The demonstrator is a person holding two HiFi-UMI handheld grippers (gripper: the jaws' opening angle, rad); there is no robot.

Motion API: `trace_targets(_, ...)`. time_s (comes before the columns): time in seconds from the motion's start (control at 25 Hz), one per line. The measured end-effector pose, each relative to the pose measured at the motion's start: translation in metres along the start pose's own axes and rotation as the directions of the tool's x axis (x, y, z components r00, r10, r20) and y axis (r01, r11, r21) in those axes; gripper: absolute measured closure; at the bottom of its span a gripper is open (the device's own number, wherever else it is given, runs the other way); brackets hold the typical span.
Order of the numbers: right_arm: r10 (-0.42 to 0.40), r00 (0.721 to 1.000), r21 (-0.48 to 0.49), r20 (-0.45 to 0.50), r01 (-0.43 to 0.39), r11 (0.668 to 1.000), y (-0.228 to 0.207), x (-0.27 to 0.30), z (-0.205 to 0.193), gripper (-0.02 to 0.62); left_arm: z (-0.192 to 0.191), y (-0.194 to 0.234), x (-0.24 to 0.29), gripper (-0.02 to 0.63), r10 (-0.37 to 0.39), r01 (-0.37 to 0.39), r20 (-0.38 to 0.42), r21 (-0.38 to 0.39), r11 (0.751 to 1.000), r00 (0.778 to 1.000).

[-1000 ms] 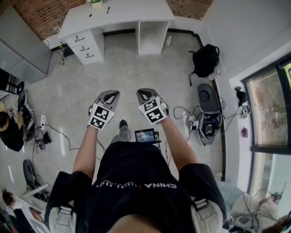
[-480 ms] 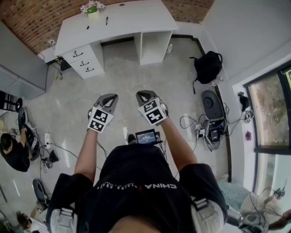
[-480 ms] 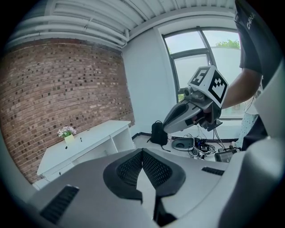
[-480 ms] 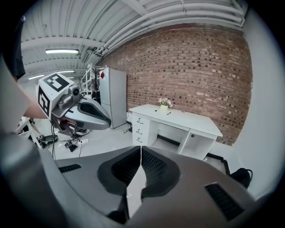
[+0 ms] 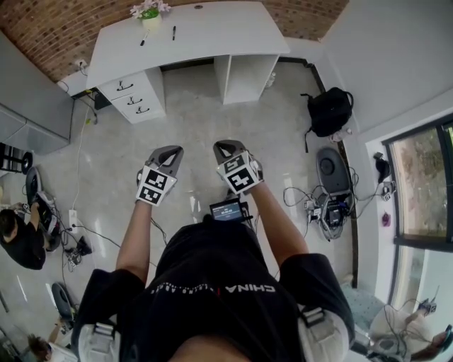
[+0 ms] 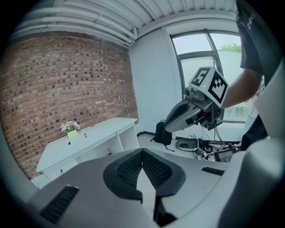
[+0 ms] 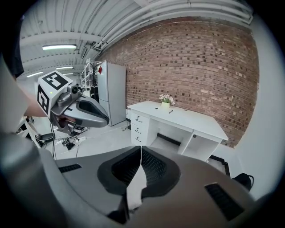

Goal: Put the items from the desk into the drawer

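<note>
A white desk (image 5: 191, 35) stands far ahead against the brick wall. On it are a small flower pot (image 5: 150, 14) and two dark pens (image 5: 173, 32). Its drawers (image 5: 134, 95) on the left side are closed. My left gripper (image 5: 170, 150) and right gripper (image 5: 225, 147) are held side by side at waist height, well short of the desk, both shut and empty. The left gripper view shows the left gripper (image 6: 142, 151) with jaws touching, and the desk (image 6: 89, 138) beyond. In the right gripper view the right gripper (image 7: 141, 149) points at the desk (image 7: 178, 118) and drawers (image 7: 137, 125).
A black backpack (image 5: 331, 109) lies on the floor at the right, near cables and devices (image 5: 325, 201). Grey cabinets (image 5: 28, 92) stand at the left. A person (image 5: 18, 237) sits at the far left. Bare floor lies between me and the desk.
The desk has slid lower in the head view and shows more fully, so I have come closer to it. Both grippers stay shut in the same pose.
</note>
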State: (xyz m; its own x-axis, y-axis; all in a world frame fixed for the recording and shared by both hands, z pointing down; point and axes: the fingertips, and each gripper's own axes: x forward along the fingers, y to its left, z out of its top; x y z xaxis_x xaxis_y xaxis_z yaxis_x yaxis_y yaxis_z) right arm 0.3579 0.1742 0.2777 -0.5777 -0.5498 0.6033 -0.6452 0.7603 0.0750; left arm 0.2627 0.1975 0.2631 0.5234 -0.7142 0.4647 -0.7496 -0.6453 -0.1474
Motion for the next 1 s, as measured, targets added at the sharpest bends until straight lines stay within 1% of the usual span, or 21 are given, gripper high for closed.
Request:
trace_targets(0.28,0.047,0.999,-0.035,-0.006,-0.047,0.998,-0.020,0.045,0.018,0.578,-0.007,0.041,0.025,0.594,0.035,-0.035,-0.016,-0.027,0.999,0.999)
trace_targets(0.48,0.087,0.996,-0.050,0.004,-0.087,0.995,-0.048,0.089,0.038,0.578,-0.010,0.079,0.055,0.594,0.067,-0.069,-0.044,-0.042,0.997,0.997)
trace_targets(0.72,0.130,0.991,-0.058,0.008,-0.129,0.990,-0.105,0.152,0.075,0.578,0.005,0.147,0.113,0.594,0.092,-0.096,-0.072,-0.054,0.994,0.993)
trace_targets(0.88,0.143,0.990,-0.060,0.009,-0.142,0.988,-0.157,0.191,0.107,0.578,0.032,0.194,0.158,0.594,0.097,-0.101,-0.071,-0.061,0.993,0.993)
trace_targets(1.0,0.152,0.988,-0.072,0.018,-0.150,0.986,-0.195,0.219,0.133,0.578,0.053,0.228,0.190,0.594,0.104,-0.108,-0.070,-0.052,0.993,0.992)
